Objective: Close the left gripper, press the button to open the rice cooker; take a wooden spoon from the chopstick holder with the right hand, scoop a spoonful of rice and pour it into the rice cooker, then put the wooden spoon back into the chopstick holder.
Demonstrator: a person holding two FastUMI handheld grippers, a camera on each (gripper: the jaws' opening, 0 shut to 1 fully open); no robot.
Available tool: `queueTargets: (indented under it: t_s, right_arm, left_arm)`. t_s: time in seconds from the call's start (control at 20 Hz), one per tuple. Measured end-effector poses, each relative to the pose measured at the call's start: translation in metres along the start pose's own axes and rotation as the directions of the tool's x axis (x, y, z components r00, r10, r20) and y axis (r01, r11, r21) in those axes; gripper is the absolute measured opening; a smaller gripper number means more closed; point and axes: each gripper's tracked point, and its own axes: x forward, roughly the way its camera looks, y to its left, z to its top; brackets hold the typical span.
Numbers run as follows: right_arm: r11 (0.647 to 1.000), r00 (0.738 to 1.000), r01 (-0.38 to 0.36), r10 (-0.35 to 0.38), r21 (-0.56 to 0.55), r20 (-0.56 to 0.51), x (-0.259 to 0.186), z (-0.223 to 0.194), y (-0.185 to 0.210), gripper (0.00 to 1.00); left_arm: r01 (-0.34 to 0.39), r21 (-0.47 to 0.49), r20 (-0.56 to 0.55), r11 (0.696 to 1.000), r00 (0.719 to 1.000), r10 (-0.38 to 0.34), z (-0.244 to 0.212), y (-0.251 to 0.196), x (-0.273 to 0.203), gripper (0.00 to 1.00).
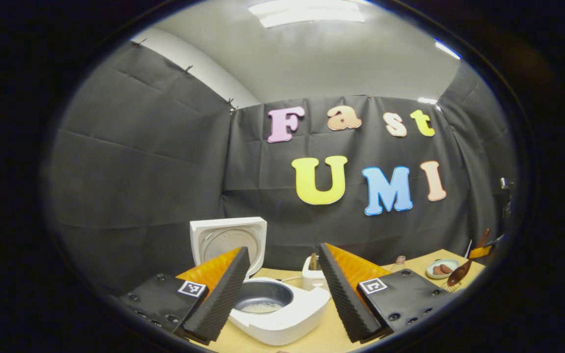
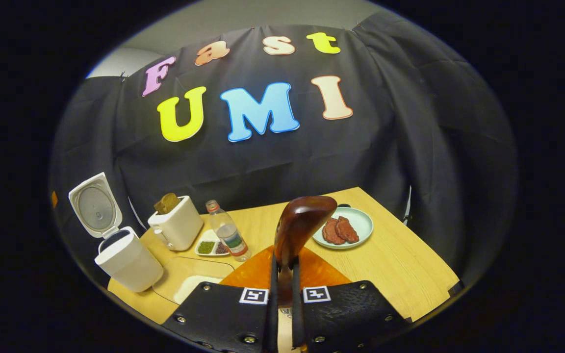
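Observation:
The white rice cooker (image 1: 282, 318) stands with its lid (image 1: 227, 240) up, and a little rice lies in the grey inner pot (image 1: 263, 299). My left gripper (image 1: 282, 247) hovers open just in front of it, one finger on either side of the pot. In the right gripper view the cooker (image 2: 128, 264) sits at the table's far left. My right gripper (image 2: 284, 260) is shut on the handle of a dark wooden spoon (image 2: 302, 220), whose bowl points up and away. That spoon (image 1: 459, 273) also hangs over the table's right end in the left gripper view.
A white toaster (image 2: 177, 225) with toast, a water bottle (image 2: 226, 230), a small dish of green and dark grains (image 2: 211, 246) and a plate of red-brown slices (image 2: 344, 228) stand on the wooden table (image 2: 400, 264). A clear tray holding rice (image 2: 192, 282) lies beside the cooker.

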Motion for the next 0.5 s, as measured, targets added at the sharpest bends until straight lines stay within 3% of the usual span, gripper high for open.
queueTargets:
  t_s: [0.2, 0.5]
  right_arm:
    - [0.998, 0.998, -0.057, 0.057, 0.002, 0.02, 0.002, 0.002, 0.049, 0.12]
    - [0.995, 0.995, -0.096, 0.095, -0.016, -0.018, 0.02, -0.029, 0.102, 0.11]
  left_arm:
    - [0.003, 0.001, -0.004, 1.0, 1.0, -0.003, -0.004, 0.028, 0.002, 0.98]
    - [-0.02, -0.002, -0.02, 1.0, 1.0, 0.02, -0.015, 0.077, 0.002, 0.98]
